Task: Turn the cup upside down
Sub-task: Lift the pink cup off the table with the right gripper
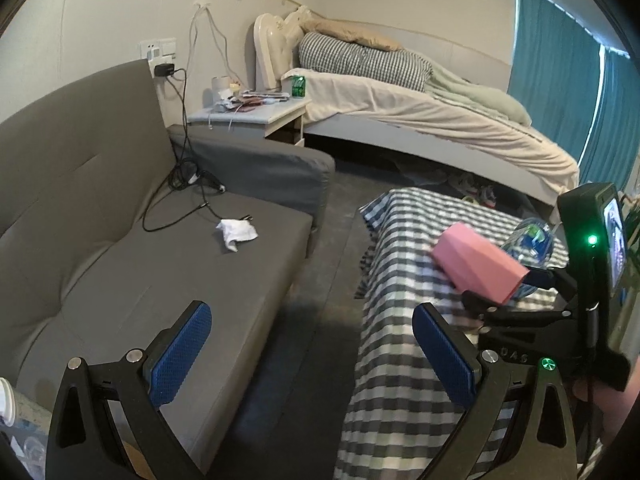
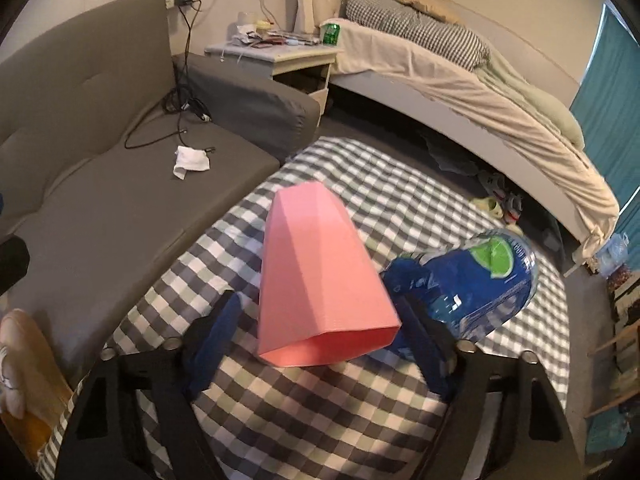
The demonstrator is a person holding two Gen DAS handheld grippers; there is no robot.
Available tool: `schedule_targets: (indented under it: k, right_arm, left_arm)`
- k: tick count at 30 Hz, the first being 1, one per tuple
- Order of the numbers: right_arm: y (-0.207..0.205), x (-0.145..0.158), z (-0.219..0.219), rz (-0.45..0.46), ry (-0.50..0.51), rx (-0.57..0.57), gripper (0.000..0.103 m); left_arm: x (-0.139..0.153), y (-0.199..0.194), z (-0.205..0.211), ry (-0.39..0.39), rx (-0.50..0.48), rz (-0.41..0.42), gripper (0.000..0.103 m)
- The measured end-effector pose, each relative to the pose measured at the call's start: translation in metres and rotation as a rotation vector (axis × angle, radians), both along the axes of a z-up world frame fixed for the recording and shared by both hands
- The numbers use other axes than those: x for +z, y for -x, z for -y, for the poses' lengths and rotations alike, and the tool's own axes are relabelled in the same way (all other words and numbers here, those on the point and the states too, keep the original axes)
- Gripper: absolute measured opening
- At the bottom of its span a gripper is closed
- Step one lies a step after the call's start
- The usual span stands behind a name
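Note:
A pink faceted cup (image 2: pixel 320 276) is held in my right gripper (image 2: pixel 320 320), lifted above the checkered table (image 2: pixel 360 408). It lies tilted on its side, its open mouth toward the camera and its base pointing away. The blue fingers (image 2: pixel 212 344) press it near the rim from both sides. In the left wrist view the cup (image 1: pixel 476 260) shows at the right, held by the right gripper (image 1: pixel 504 292) over the table (image 1: pixel 400 360). My left gripper (image 1: pixel 316 356) is open and empty, low between the sofa and the table's left edge.
A blue-labelled plastic bottle (image 2: pixel 472 280) lies on the table just right of the cup. A grey sofa (image 1: pixel 140 260) with cables and a crumpled tissue (image 1: pixel 236 232) stands to the left. A nightstand (image 1: pixel 256 112) and a bed (image 1: pixel 420 112) are behind.

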State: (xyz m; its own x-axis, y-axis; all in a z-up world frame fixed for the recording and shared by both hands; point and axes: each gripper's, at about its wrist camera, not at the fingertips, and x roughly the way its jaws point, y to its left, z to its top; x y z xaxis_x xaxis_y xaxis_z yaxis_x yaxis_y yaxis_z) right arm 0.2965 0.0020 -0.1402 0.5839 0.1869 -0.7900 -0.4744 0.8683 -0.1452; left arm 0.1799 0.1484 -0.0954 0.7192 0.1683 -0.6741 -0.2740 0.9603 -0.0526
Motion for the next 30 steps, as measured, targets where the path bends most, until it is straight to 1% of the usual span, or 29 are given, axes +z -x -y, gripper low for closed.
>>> schedule_targets:
  k: [3, 4, 6, 9, 13, 16, 18, 20, 23, 26, 30]
  right_arm:
    - [0.001, -0.002, 0.001, 0.007, 0.027, -0.016, 0.065]
    - [0.004, -0.001, 0.002, 0.000, 0.027, -0.019, 0.065]
    - [0.011, 0.003, 0.008, -0.019, -0.003, -0.027, 0.065]
    - [0.031, 0.012, 0.018, -0.032, -0.026, -0.043, 0.064]
    - [0.072, 0.030, 0.034, -0.047, -0.059, -0.055, 0.064]
    - [0.110, 0.036, 0.046, -0.053, -0.047, -0.068, 0.064]
    - [0.133, 0.037, 0.054, -0.058, -0.047, -0.082, 0.064]
    - [0.158, 0.036, 0.064, -0.083, -0.054, -0.106, 0.064]
    - [0.189, 0.036, 0.075, -0.094, -0.072, -0.151, 0.064]
    - [0.212, 0.038, 0.079, -0.104, -0.082, -0.176, 0.064]
    - [0.237, 0.039, 0.077, -0.115, -0.073, -0.180, 0.064]
  left_arm:
    - [-0.001, 0.003, -0.001, 0.003, 0.008, -0.007, 0.103]
    - [0.000, 0.004, -0.001, 0.002, 0.010, -0.008, 0.103]
    - [0.003, 0.007, 0.001, 0.008, 0.013, -0.011, 0.103]
    - [0.009, 0.018, 0.007, 0.020, 0.002, -0.011, 0.103]
    - [0.015, 0.040, 0.018, 0.009, -0.005, -0.027, 0.103]
    - [0.023, 0.059, 0.028, 0.008, -0.021, -0.030, 0.103]
    - [0.029, 0.073, 0.037, -0.001, -0.043, -0.029, 0.103]
    - [0.031, 0.087, 0.045, -0.002, -0.070, -0.028, 0.103]
    - [0.029, 0.103, 0.055, -0.011, -0.095, -0.056, 0.103]
    - [0.027, 0.118, 0.061, -0.012, -0.105, -0.076, 0.103]
    - [0.027, 0.132, 0.063, 0.013, -0.104, -0.081, 0.103]
